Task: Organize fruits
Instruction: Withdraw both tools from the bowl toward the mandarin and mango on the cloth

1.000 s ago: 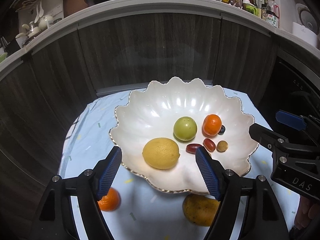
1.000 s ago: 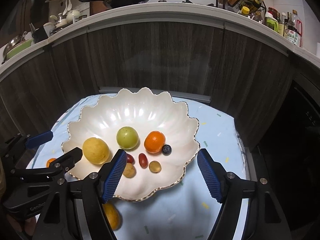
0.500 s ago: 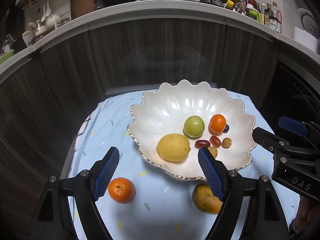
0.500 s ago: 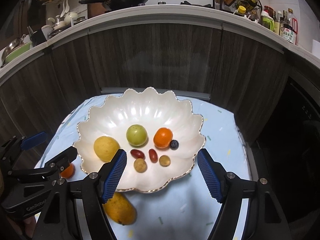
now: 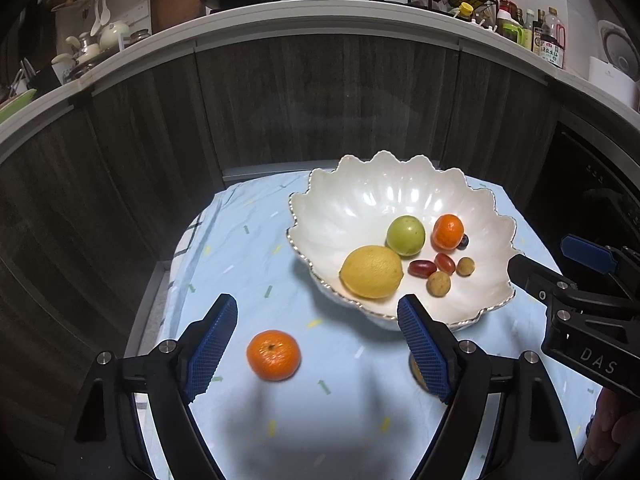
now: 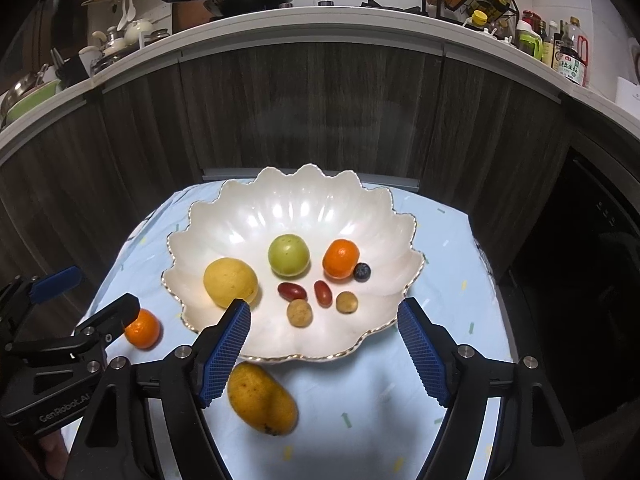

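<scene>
The left claw (image 5: 316, 344) hangs over the blue-clothed tabletop (image 5: 248, 248) with its jaws wide apart and nothing held; they have just been opening further, and a loose mandarin (image 5: 273, 355) lies on the cloth between them, touching neither pad. The right claw (image 6: 324, 350) is wide too, its jaws also just opening, and empty — its pads frame the near rim of the scalloped white bowl (image 6: 304, 200) without touching it. A mango (image 6: 262, 398) lies on the cloth just in front of the bowl, beside the right claw's left pad. In the bowl sit a lemon (image 6: 231, 282), a green fruit (image 6: 289, 255), a second mandarin (image 6: 341, 259) with a blueberry (image 6: 362, 271) against it, two red grape tomatoes (image 6: 292, 291) and two small tan fruits (image 6: 299, 313) — all clustered toward the near half. Each claw shows at the edge of the other's view.
</scene>
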The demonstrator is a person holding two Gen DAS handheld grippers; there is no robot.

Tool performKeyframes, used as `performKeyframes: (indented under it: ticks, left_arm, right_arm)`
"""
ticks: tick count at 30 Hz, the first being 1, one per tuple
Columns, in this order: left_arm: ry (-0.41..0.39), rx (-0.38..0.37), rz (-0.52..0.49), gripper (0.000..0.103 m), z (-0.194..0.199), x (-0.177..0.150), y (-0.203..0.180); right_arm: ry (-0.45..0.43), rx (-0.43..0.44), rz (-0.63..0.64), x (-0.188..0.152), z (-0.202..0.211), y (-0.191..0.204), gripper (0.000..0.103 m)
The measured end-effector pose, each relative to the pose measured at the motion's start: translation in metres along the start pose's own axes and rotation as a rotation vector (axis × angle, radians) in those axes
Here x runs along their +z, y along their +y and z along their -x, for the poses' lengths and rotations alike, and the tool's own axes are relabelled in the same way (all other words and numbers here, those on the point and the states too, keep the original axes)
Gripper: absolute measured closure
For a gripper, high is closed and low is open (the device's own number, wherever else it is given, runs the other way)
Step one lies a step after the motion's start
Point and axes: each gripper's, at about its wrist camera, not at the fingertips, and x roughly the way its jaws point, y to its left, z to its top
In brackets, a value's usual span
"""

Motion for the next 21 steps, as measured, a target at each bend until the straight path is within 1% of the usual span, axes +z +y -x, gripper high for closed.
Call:
performKeyframes:
  ticks: [11, 16, 19, 21]
  left_arm:
    - [0.025, -0.007, -0.002, 0.021, -0.002, -0.019, 0.028]
    - [0.035, -0.007, -0.007, 0.021, -0.008, -0.027, 0.039]
    - [0.044, -0.008, -0.018, 0.021, -0.013, -0.032, 0.044]
    - [0.051, -0.009, -0.024, 0.021, -0.017, -0.035, 0.046]
  right_arm:
    - [0.012, -0.055, -0.053, -0.02, 0.0, 0.022, 0.026]
    - [0.027, -0.074, -0.054, -0.03, -0.007, 0.033, 0.026]
    - [0.028, -0.094, -0.06, -0.036, -0.011, 0.037, 0.022]
    - [0.036, -0.098, -0.066, -0.041, -0.015, 0.04, 0.022]
